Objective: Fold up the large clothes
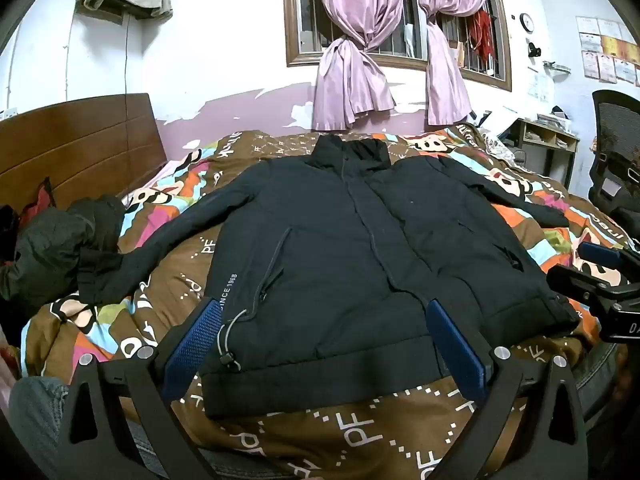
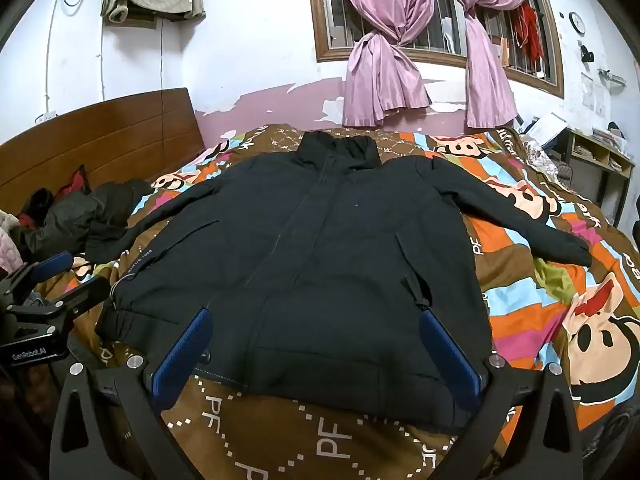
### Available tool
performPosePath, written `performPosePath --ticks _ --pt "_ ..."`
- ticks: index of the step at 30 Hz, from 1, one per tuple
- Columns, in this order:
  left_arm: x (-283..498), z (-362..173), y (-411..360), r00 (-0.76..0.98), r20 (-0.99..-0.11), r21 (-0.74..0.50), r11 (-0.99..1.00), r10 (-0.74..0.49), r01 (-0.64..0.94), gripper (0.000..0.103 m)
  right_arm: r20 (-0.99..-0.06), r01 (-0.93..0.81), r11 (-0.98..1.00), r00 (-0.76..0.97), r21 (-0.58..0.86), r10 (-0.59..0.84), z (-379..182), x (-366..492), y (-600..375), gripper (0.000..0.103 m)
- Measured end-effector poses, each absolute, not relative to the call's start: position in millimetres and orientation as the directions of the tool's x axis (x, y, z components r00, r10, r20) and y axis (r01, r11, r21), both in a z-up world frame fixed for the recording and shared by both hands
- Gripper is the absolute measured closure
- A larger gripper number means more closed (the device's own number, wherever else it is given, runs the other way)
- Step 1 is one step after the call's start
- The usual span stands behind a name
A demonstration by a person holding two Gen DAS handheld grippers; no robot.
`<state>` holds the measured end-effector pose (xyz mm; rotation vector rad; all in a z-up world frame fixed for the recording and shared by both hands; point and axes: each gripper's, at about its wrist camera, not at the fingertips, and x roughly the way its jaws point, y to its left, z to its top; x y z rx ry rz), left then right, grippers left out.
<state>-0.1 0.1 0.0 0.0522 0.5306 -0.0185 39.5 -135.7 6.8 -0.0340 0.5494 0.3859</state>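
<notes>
A dark navy padded jacket [image 1: 344, 248] [image 2: 320, 248] lies flat and front-up on the bed, collar toward the far wall, both sleeves spread out sideways. My left gripper [image 1: 324, 308] hovers open above the hem near the bed's front edge, blue pads wide apart with nothing between them. My right gripper [image 2: 316, 316] is likewise open over the hem, a little further right. Each gripper shows in the other's view: the right one [image 1: 600, 280] at the right edge, the left one [image 2: 44, 292] at the left edge.
The bed carries a brown and multicoloured cartoon quilt [image 1: 360, 436] [image 2: 560, 300]. A heap of dark clothes [image 1: 52, 248] [image 2: 80, 220] lies by the wooden headboard [image 1: 80, 144] on the left. An office chair [image 1: 616, 160] and a desk [image 2: 600, 156] stand at the right.
</notes>
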Motion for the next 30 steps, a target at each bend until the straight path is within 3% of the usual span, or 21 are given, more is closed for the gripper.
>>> performPosePath --ticks 30 --pt "0 0 0 0.862 -0.507 0.052 0.998 -0.001 0.032 0.003 -0.531 -0.353 0.929 0.770 0.106 0.353 0 44 -137 0.000"
